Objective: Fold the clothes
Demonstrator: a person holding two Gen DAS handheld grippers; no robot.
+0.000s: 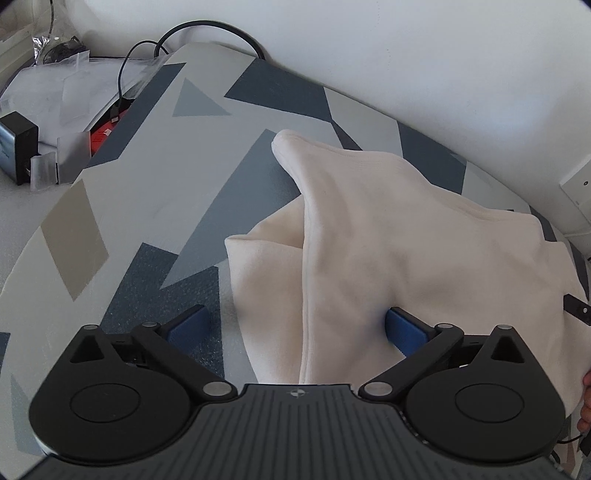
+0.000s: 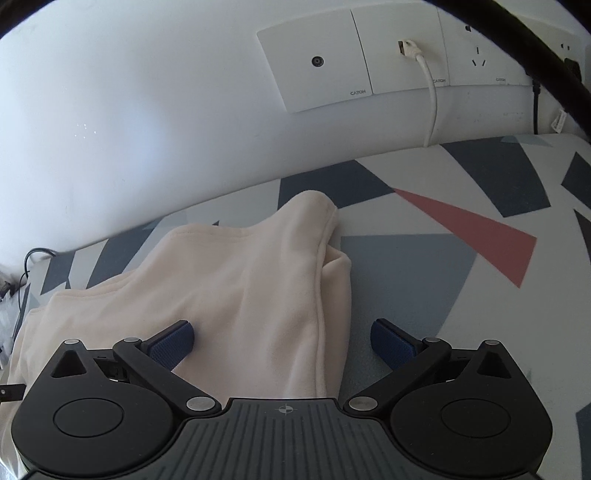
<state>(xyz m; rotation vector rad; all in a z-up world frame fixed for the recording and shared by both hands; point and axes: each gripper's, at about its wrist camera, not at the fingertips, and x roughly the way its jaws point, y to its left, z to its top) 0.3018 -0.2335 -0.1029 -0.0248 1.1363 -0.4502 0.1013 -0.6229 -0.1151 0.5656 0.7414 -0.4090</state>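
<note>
Cream fleece garment [image 1: 388,236] lies on the patterned table cover [image 1: 147,192], partly doubled over: an upper layer with a hemmed edge runs away from both tools, rising to a rounded peak at its far end, with a lower layer showing beneath it.

Left gripper [image 1: 295,328]: jaws spread wide, holding nothing. The hemmed edge passes straight ahead between the blue pads; the right pad [image 1: 404,330] presses into cloth, the left pad [image 1: 188,325] sits over bare cover. Bulk of the garment lies ahead and to this tool's right.

Right gripper [image 2: 282,341]: jaws likewise wide apart, nothing clamped. Mirror arrangement: the left pad [image 2: 173,341] is on the fleece, the right pad [image 2: 391,343] over bare cover. Garment's bulk is ahead and to this tool's left.

Long axis of the fold edges runs forward from each tool, so each straddles one side edge, about equally near. Judgement: closing either would pinch an edge; whether that gathers or releases a fold, the scene does not settle.

Beyond: white wall, socket plates [image 2: 317,62] with a white cable [image 2: 430,96]; clutter and a black cable [image 1: 207,27] far left.
</note>
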